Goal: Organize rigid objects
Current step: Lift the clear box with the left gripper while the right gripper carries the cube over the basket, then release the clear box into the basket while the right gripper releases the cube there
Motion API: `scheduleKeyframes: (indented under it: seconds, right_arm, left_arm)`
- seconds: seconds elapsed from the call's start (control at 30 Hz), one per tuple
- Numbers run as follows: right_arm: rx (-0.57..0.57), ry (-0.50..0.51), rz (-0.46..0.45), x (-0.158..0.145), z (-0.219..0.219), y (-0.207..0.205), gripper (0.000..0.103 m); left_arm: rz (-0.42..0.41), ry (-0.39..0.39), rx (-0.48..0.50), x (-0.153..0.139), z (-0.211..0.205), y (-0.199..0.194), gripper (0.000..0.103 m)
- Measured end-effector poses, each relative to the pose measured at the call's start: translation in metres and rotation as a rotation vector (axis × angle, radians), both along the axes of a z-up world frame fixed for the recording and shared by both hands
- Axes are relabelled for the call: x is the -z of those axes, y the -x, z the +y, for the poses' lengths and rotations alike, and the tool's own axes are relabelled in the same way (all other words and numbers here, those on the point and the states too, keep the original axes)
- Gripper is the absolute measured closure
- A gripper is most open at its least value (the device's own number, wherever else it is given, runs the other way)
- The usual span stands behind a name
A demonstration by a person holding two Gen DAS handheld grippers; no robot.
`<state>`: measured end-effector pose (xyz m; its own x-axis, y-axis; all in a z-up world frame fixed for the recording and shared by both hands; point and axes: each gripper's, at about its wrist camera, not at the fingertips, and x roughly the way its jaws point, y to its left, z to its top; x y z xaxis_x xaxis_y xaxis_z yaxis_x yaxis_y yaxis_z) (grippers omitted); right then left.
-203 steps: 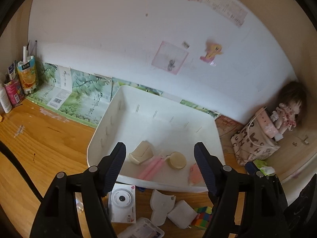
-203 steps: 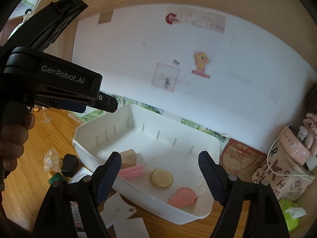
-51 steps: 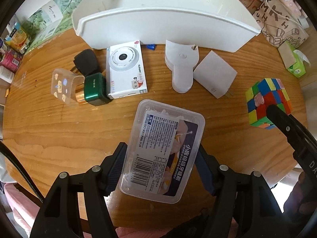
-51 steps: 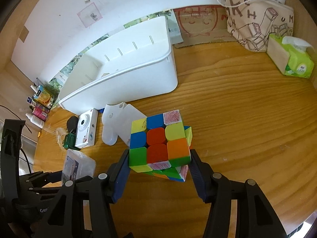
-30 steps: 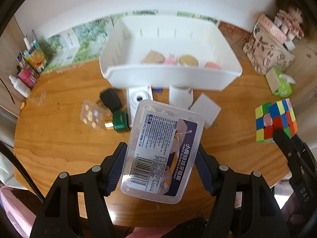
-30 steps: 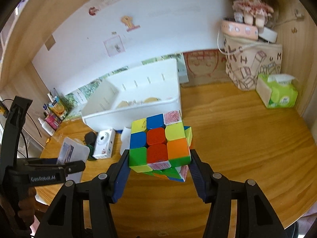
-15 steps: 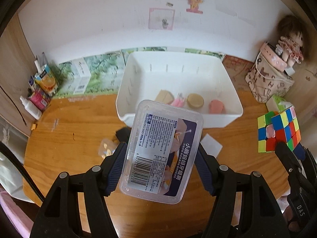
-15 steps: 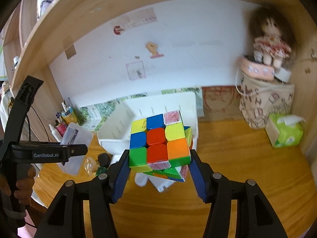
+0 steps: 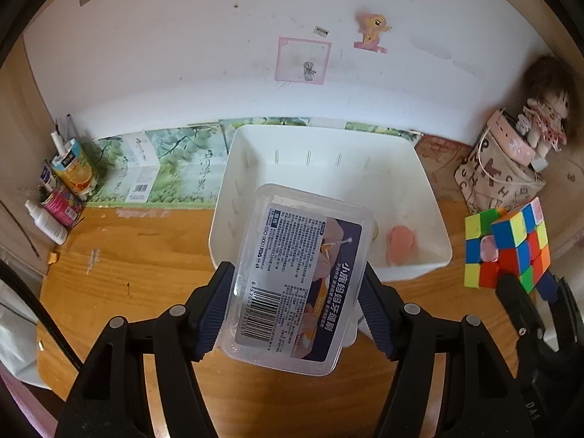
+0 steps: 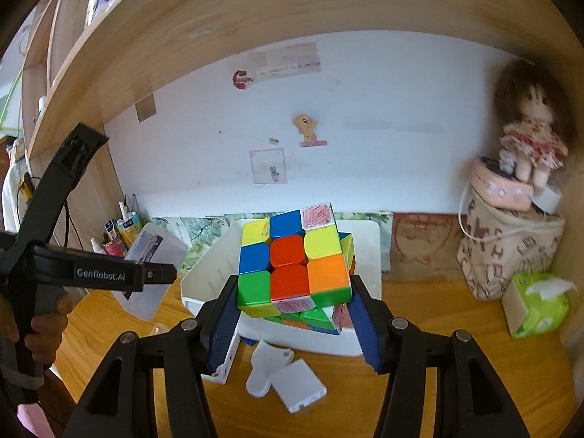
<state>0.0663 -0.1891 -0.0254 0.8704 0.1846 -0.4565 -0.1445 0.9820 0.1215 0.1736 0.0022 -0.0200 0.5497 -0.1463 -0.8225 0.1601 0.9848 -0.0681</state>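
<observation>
Left wrist: tongs [image 9: 295,314] clamp, seemingly airborne, box [image 9: 297,277].

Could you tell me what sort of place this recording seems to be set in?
Probably a child's bedroom desk at home: a doll sits in the corner, a pony sticker decorates the wall, and a wooden shelf hangs overhead.

The clear plastic box [image 9: 297,277] is glossy and see-through, with a printed paper label. The puzzle cube [image 10: 294,264] is smooth plastic with a slight sheen, some tiles scribbled over. The white bin [image 9: 430,219] looks like smooth matt plastic. The desk [image 9: 146,255] is varnished wood with visible grain. The doll [image 10: 531,146] and the printed bag [image 10: 507,252] look like cloth
</observation>
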Motion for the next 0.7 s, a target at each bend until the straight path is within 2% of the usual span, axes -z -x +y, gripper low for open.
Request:
scheduleKeyframes:
  seconds: [0.27,0.5,0.63,0.7]
  right_arm:
    - [-0.018,0.051,-0.034,0.009,0.015,-0.03,0.045]
    - [-0.031,0.077,-0.024,0.026,0.025,-0.053,0.045]
    - [-0.033,0.08,-0.01,0.034,0.024,-0.063,0.045]
    - [-0.029,0.085,0.003,0.039,0.022,-0.068,0.045]
  left_arm:
    - [-0.036,0.067,0.033,0.008,0.002,-0.026,0.033]
    - [-0.11,0.159,0.039,0.015,0.009,-0.041,0.034]
    - [-0.147,0.198,0.036,0.018,0.011,-0.047,0.038]
    - [-0.14,0.207,0.037,0.022,0.01,-0.052,0.039]
